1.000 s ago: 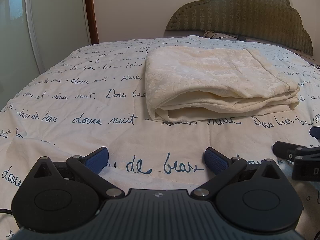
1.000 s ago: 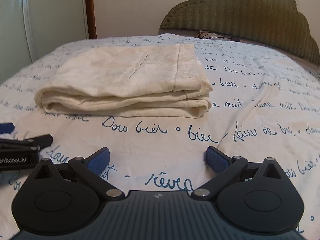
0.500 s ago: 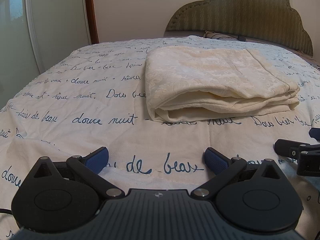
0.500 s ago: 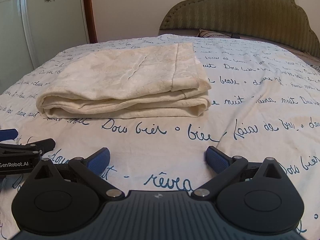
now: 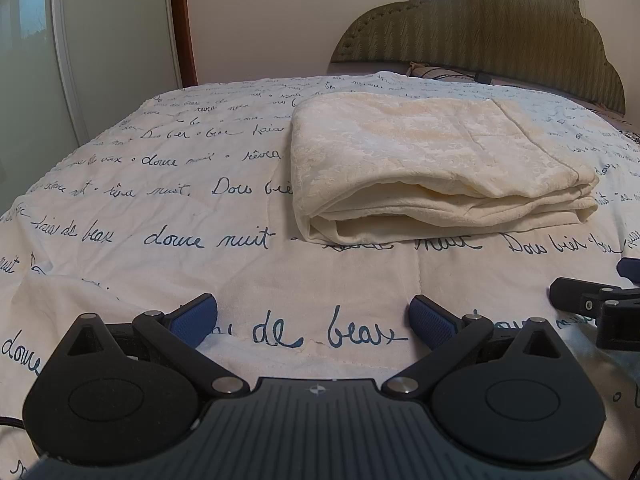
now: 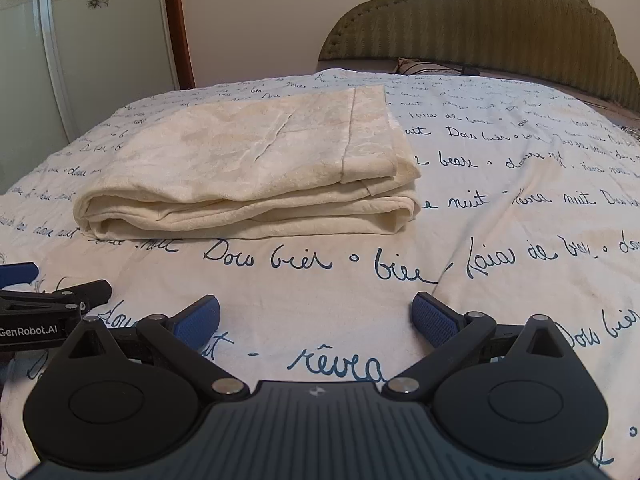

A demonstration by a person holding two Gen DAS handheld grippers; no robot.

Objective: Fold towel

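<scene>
A cream towel (image 5: 424, 156) lies folded in several layers on the bed, its stacked edges facing me; it shows left of centre in the right wrist view (image 6: 256, 168). My left gripper (image 5: 314, 318) hovers low over the bedspread, well short of the towel, open and empty. My right gripper (image 6: 316, 316) is likewise open with nothing between its blue pads, a little back from the towel's near edge. Each gripper shows at the edge of the other's view: the right one (image 5: 592, 304) and the left one (image 6: 48, 304).
A white bedspread (image 5: 168, 240) with blue script covers the bed. A green padded headboard (image 5: 500, 28) stands at the far end, with a pillow (image 5: 424, 70) below it. A glass-fronted wardrobe (image 5: 48, 72) and wooden door frame (image 5: 182, 20) stand to the left.
The right gripper has lifted and tilted up slightly, so the towel sits lower in its view. The left gripper and the towel have stayed still.
</scene>
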